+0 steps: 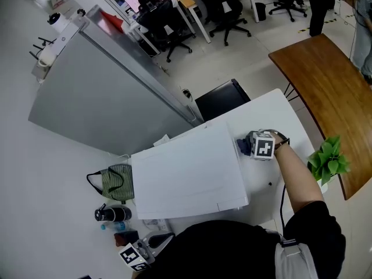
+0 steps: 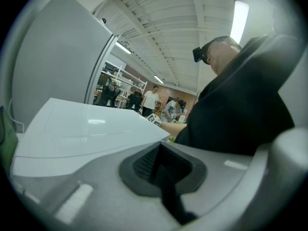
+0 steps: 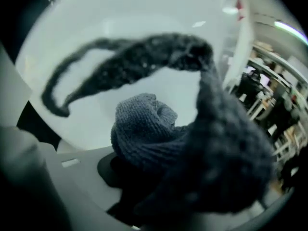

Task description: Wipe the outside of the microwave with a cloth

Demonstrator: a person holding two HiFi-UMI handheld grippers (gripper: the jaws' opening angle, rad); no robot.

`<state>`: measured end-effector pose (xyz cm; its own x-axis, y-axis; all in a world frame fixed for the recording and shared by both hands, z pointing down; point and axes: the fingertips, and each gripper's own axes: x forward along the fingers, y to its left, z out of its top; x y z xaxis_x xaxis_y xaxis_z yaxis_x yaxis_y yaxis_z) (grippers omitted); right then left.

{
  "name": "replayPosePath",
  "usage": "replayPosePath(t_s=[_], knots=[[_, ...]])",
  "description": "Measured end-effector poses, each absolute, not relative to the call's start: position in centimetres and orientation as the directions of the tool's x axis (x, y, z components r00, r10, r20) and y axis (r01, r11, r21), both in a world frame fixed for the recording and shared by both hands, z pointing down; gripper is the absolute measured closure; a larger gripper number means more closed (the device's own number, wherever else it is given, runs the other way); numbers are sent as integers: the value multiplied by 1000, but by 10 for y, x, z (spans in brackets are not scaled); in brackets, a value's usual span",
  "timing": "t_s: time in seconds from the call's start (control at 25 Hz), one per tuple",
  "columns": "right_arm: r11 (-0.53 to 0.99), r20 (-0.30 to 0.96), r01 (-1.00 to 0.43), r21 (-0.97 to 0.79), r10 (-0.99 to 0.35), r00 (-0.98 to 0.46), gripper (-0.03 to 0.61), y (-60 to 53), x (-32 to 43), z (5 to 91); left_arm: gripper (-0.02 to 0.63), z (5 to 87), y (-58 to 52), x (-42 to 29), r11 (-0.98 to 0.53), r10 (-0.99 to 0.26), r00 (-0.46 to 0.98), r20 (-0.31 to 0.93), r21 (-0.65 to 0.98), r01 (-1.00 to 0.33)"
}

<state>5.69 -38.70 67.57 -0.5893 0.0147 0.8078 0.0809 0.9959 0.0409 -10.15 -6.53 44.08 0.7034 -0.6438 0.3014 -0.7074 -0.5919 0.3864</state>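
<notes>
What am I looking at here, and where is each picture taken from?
No robot: a person holds a two-jaw tool in each hand. The head view looks down from the person's head; the other two views ride on the tools. On the white table stands a white microwave, with a striped pouch and a dark bottle beside it. The right hand-held gripper is shut on a dark knitted cloth at the microwave's right side. The left hand-held gripper is shut and empty.

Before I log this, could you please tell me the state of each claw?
Left claw: closed, empty.
Right claw: closed on the dark knitted cloth.
</notes>
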Motion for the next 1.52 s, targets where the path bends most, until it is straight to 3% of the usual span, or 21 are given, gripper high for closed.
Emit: replayPosePath(t_s=[0.08, 0.16, 0.24, 0.36, 0.96, 1.16, 1.32, 1.52], knots=[[989, 570, -108, -104, -30, -821, 438, -395, 61, 617, 611, 442, -66, -103, -587, -647, 702, 298, 392, -708], [925, 244, -169, -339, -87, -966, 438, -400, 67, 556, 611, 442, -68, -102, -593, -639, 710, 297, 397, -700], [842, -32, -118, -527, -158, -987, 439, -402, 74, 514, 611, 444, -69, -99, -602, -627, 720, 299, 401, -691], [758, -198, -78, -648, -266, -943, 438, -409, 79, 502, 611, 445, -70, -97, -610, -617, 728, 299, 403, -682], [416, -240, 66, -907, -384, -891, 432, -403, 58, 573, 611, 441, -64, -101, -602, -632, 713, 304, 388, -698], [253, -80, -35, -967, -430, -900, 433, -405, 60, 618, 611, 440, -63, -101, -603, -635, 713, 299, 386, -698], [246, -17, -100, -964, -436, -900, 431, -411, 59, 640, 611, 440, -62, -102, -602, -634, 712, 302, 386, -699], [158, 151, -244, -957, -446, -882, 431, -410, 60, 681, 611, 440, -62, -101, -605, -629, 716, 301, 389, -695]])
